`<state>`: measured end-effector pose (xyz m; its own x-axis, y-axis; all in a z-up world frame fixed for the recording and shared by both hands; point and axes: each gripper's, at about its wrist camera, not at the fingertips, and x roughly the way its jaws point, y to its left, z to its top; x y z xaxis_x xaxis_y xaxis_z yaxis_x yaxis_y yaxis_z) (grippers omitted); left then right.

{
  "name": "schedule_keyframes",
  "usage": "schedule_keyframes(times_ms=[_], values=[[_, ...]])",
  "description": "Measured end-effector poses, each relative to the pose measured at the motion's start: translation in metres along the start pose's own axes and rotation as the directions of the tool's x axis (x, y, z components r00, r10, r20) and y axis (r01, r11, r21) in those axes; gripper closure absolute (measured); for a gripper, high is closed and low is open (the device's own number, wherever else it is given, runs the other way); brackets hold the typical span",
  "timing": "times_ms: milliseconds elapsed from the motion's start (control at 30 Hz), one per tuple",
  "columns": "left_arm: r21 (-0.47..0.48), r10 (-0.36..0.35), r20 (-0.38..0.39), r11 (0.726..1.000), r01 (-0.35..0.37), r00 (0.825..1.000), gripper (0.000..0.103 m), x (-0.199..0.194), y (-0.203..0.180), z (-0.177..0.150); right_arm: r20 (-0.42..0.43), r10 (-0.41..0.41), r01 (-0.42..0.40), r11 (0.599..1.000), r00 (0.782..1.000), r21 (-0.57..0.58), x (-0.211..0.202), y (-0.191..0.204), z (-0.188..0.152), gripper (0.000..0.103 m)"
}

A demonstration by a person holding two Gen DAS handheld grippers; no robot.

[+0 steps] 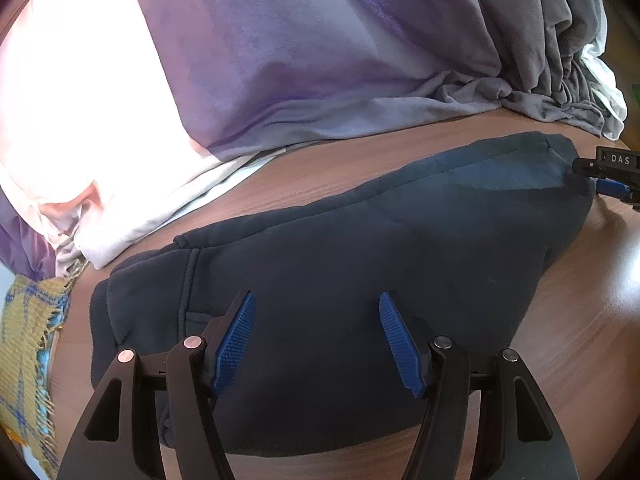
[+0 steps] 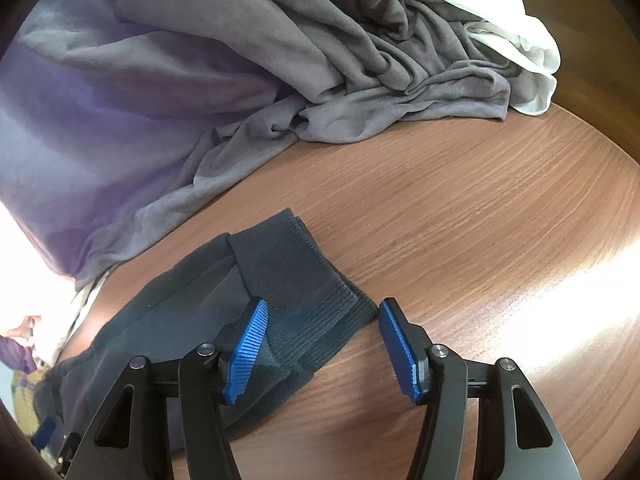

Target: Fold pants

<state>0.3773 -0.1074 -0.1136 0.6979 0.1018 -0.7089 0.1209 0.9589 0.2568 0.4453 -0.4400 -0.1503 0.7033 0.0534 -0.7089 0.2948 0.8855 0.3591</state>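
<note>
Dark navy pants lie folded along the wooden table. My left gripper is open just above the pants' middle, with nothing between its blue pads. My right gripper is open over the ribbed cuff end of the pants, its left pad above the cuff, its right pad over bare wood. The right gripper also shows at the far right of the left wrist view, next to the pants' end.
A pile of grey and purple cloth lies behind the pants; it also shows in the right wrist view, with white fabric at the back right. A yellow-blue woven cloth lies at the left. Bare wood lies right of the cuff.
</note>
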Motion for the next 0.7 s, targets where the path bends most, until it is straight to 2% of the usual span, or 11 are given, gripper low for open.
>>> schedule_keyframes(times_ms=[133,167,267,367,433,467,500,567,700], values=[[-0.009,0.0,-0.006,1.0,0.0,1.0,0.039,0.002,0.0,0.001,0.0,0.001,-0.001,1.0,1.0,-0.003,0.001,-0.001,0.0,0.054],[-0.009,-0.001,-0.006,1.0,0.0,1.0,0.039,0.003,0.0,0.001,0.001,-0.001,0.001,1.0,1.0,-0.004,0.001,-0.001,0.001,0.065],[-0.012,-0.002,-0.01,1.0,0.001,1.0,0.039,0.003,0.001,0.002,0.004,-0.009,0.009,1.0,1.0,-0.01,0.001,0.0,0.002,0.08],[-0.023,-0.01,-0.018,1.0,0.009,1.0,0.039,0.005,0.003,0.001,0.005,-0.008,0.008,1.0,1.0,-0.021,0.0,0.003,0.004,0.083],[-0.025,-0.012,-0.018,1.0,0.012,1.0,0.039,0.005,0.003,0.001,0.007,-0.009,0.009,1.0,1.0,-0.019,-0.001,0.003,0.003,0.082],[-0.024,-0.011,-0.018,1.0,0.011,1.0,0.039,0.005,0.003,0.001,0.007,-0.014,0.014,1.0,1.0,-0.019,-0.001,0.003,0.003,0.078],[-0.025,-0.012,-0.019,1.0,0.012,1.0,0.039,0.005,0.003,0.0,0.006,-0.018,0.018,1.0,1.0,-0.014,-0.001,0.003,0.002,0.073],[-0.03,-0.018,-0.02,0.999,0.017,1.0,0.039,0.005,0.005,0.0,0.006,-0.042,0.041,0.999,0.999,0.008,-0.004,0.001,0.001,0.056],[-0.041,-0.027,-0.024,0.999,0.026,0.999,0.039,0.007,0.007,0.0,-0.001,-0.015,0.015,0.998,1.0,0.066,-0.012,-0.002,-0.005,0.054]])
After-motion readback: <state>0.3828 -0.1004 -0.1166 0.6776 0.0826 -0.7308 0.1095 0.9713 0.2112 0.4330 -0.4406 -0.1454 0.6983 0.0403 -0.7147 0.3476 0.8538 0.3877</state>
